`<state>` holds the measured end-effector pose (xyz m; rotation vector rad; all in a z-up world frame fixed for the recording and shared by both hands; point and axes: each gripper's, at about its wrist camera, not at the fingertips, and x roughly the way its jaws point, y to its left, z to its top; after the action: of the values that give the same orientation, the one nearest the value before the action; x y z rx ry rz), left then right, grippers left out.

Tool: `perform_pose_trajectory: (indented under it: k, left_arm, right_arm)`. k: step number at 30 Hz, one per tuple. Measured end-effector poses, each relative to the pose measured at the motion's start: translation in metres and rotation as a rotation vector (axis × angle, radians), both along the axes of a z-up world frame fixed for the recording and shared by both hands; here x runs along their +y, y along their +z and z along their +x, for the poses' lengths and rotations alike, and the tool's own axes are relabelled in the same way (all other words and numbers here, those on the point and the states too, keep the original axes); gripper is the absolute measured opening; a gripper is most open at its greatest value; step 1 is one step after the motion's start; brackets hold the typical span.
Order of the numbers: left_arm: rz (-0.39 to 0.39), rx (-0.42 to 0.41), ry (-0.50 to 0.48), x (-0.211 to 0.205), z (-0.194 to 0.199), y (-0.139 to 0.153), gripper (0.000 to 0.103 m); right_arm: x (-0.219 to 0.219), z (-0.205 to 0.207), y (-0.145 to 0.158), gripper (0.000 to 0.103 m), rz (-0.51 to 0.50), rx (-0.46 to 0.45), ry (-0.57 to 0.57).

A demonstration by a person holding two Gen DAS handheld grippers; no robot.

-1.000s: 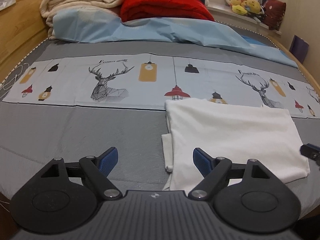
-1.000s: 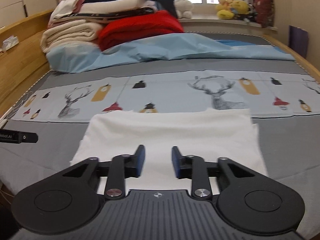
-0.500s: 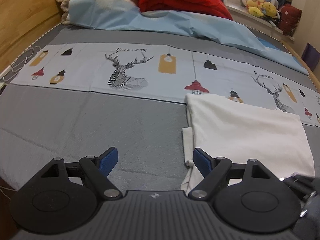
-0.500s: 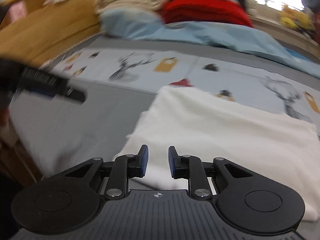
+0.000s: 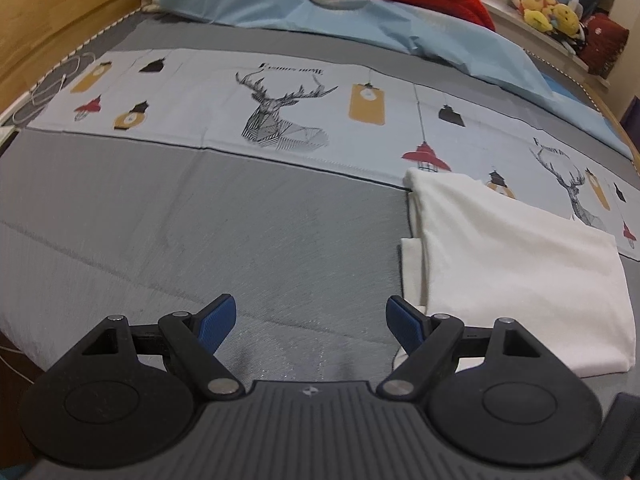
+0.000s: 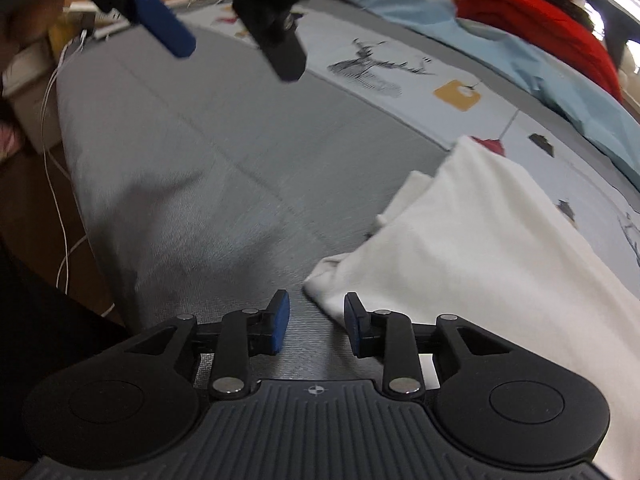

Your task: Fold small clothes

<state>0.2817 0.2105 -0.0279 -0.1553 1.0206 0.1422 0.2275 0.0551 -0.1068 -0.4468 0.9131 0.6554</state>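
White shirt [image 6: 480, 248] lies part-folded, lower right. Right gripper [image 6: 312, 322], fingers half open and empty, should pinch its near corner. Left gripper [image 5: 310, 320] waits, wide open and empty.

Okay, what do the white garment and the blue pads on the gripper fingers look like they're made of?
White garment: looks like a soft matte cotton knit, lying limp with gentle creases and no shine. Blue pads: probably rubber or soft plastic, matte with a fine ribbed grip texture; the exact material can't be told.
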Motion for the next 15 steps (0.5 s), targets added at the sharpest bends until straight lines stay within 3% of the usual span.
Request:
perform_pose_trajectory:
  k: [4, 8, 10, 12, 15]
  left_arm:
    - [-0.013, 0.011, 0.01, 0.007, 0.0, -0.006, 0.086]
    - [-0.057, 0.044, 0.026, 0.015, 0.005, -0.024, 0.086]
    - [-0.078, 0.069, 0.026, 0.016, 0.011, -0.033, 0.086]
    - [-0.118, 0.082, 0.025, 0.016, 0.017, -0.041, 0.086]
    - [-0.201, 0.097, 0.021, 0.012, 0.026, -0.051, 0.086]
  right_arm:
    - [0.012, 0.002, -0.016, 0.031, -0.072, 0.008, 0.027]
    - [0.017, 0.002, -0.02, 0.029, -0.078, -0.017, 0.035]
    - [0.015, 0.003, -0.02, 0.005, -0.076, -0.023, 0.026]
    - [0.011, 0.005, -0.017, 0.002, -0.086, -0.037, 0.011]
    - [0.0, 0.011, -0.001, 0.0, -0.001, -0.02, -0.025]
